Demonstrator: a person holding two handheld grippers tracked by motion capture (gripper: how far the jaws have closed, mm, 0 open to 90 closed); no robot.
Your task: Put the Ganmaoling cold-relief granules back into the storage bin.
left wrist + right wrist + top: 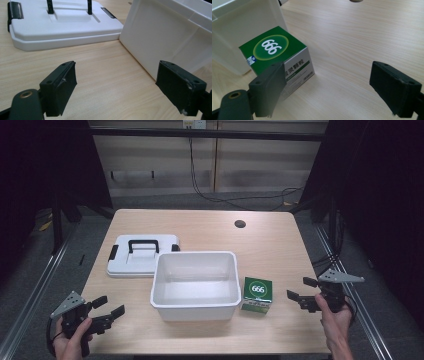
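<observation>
An empty white plastic bin (195, 285) stands in the middle of the wooden table (270, 245). Its white lid (141, 255), with a black handle and clips, lies flat behind the bin's left corner. A green and white box (257, 295) marked 666 sits just right of the bin. My left gripper (111, 308) is open near the front left edge, pointing at the bin wall (160, 37) and the lid (62, 27). My right gripper (301, 293) is open at the right, facing the green box (279, 55), which stands close before its left jaw.
A round cable hole (240, 224) sits in the far part of the tabletop. Dark frame posts and rails stand on both sides of the table, and cables run along the floor behind it.
</observation>
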